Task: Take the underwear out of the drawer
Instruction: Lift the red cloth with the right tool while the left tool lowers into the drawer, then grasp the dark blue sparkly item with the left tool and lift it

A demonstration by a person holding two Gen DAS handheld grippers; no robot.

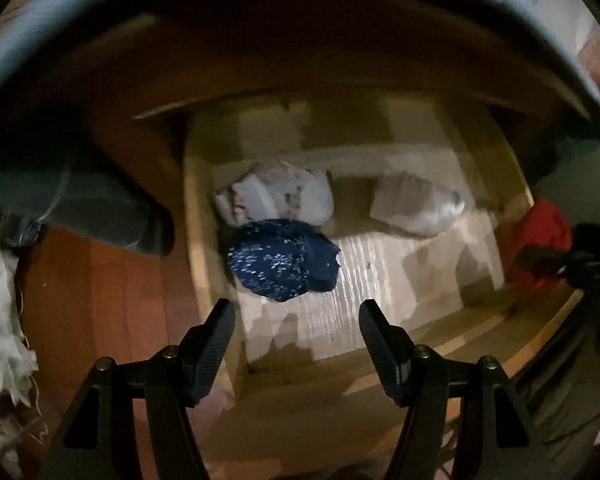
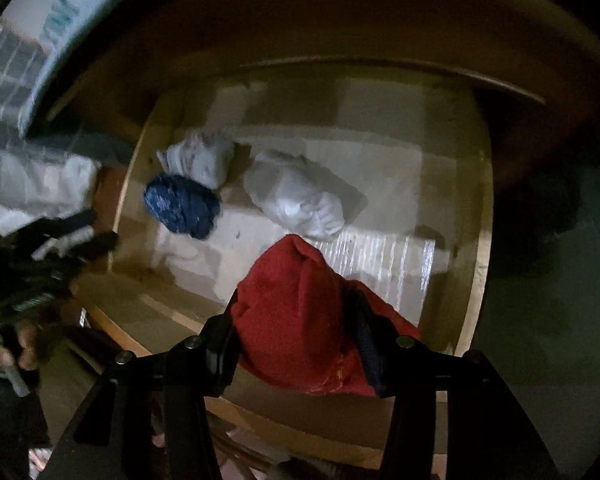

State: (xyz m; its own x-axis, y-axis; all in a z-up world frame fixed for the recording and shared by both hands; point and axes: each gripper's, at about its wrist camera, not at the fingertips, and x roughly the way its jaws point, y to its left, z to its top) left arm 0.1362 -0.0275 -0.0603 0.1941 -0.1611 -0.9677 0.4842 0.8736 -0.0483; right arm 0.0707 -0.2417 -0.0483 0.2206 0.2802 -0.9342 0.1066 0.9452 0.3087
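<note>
Right hand-held gripper (image 2: 296, 344) clamped on red underwear (image 2: 300, 320), bundle bulging between fingers, raised above near edge of open drawer (image 2: 482, 240): grip mid-bundle likely keeps cloth from trailing. Left hand-held gripper (image 1: 296, 344) spread wide, empty, poised over drawer's near left, probably for blue speckled piece (image 1: 282, 260). Two pale bundles (image 1: 276, 198) (image 1: 418, 208) lie farther back. Red fabric soft, crumpled, faint yellow trim.
</note>
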